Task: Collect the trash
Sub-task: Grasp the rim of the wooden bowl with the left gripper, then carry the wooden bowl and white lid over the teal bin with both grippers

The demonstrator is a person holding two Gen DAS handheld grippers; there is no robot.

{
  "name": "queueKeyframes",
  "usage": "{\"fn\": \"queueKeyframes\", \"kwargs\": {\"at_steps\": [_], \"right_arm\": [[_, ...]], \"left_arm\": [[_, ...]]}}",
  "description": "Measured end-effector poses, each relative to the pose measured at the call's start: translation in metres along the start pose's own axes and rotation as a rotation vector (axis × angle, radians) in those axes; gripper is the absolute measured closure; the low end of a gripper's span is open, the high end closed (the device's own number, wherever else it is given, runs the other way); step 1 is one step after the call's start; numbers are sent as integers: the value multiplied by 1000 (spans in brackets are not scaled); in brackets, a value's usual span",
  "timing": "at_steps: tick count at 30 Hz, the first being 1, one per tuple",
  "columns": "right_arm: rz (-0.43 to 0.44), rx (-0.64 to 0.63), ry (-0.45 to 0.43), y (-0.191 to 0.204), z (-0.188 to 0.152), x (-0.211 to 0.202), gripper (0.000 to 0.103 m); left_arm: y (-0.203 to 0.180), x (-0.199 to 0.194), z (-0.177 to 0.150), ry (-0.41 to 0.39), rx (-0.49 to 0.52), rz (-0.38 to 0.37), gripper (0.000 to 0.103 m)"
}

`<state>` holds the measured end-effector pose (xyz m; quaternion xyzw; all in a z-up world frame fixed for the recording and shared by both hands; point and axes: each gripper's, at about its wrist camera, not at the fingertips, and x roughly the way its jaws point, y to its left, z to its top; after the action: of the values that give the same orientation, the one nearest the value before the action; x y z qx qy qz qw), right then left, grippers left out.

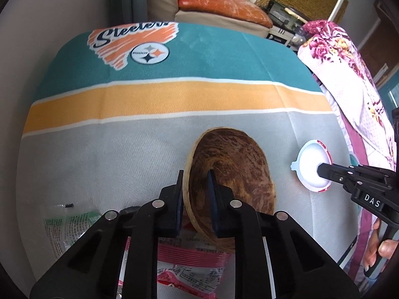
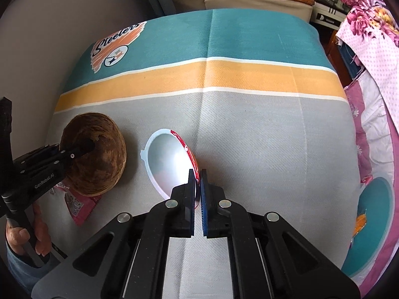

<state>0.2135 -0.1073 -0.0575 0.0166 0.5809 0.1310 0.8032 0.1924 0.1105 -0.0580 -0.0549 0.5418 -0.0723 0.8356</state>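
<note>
A brown wooden bowl (image 1: 232, 172) is held tilted above the cloth-covered table (image 1: 149, 99). My left gripper (image 1: 194, 177) is shut on its near rim; it also shows in the right wrist view (image 2: 84, 147), with the bowl (image 2: 99, 154). A small white plastic cup (image 2: 167, 159) with a red printed outside lies tilted to the bowl's right. My right gripper (image 2: 197, 174) is shut on the cup's right rim; the left wrist view shows it (image 1: 321, 169) at the cup (image 1: 309, 162). A pink snack wrapper (image 1: 189, 271) lies under the bowl, also in the right wrist view (image 2: 79, 204). A green-printed clear wrapper (image 1: 67, 226) lies at left.
The table wears a teal, orange and grey Steelers cloth (image 2: 224, 44). A floral pink fabric (image 1: 349, 69) hangs along the right edge. A sofa with an orange cushion (image 1: 219, 2) stands behind the table. A teal round object (image 2: 374, 224) lies low on the right.
</note>
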Motion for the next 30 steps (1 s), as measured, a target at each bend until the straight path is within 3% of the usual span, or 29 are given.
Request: {"fn": "queueKeyframes", "kwargs": {"at_steps": [5, 11, 15, 30], "right_arm": [[17, 26, -7, -8, -3, -3, 99], [16, 50, -36, -20, -7, -15, 99], [11, 65, -49, -28, -11, -21, 99], [51, 138, -107, -56, -39, -58, 99]], "left_arm": [[-14, 9, 3, 38, 34, -30, 84], [-20, 6, 2, 14, 35, -10, 88], [-31, -4, -2, -51, 63, 102, 89], [-58, -26, -9, -68, 38, 34, 92]]}}
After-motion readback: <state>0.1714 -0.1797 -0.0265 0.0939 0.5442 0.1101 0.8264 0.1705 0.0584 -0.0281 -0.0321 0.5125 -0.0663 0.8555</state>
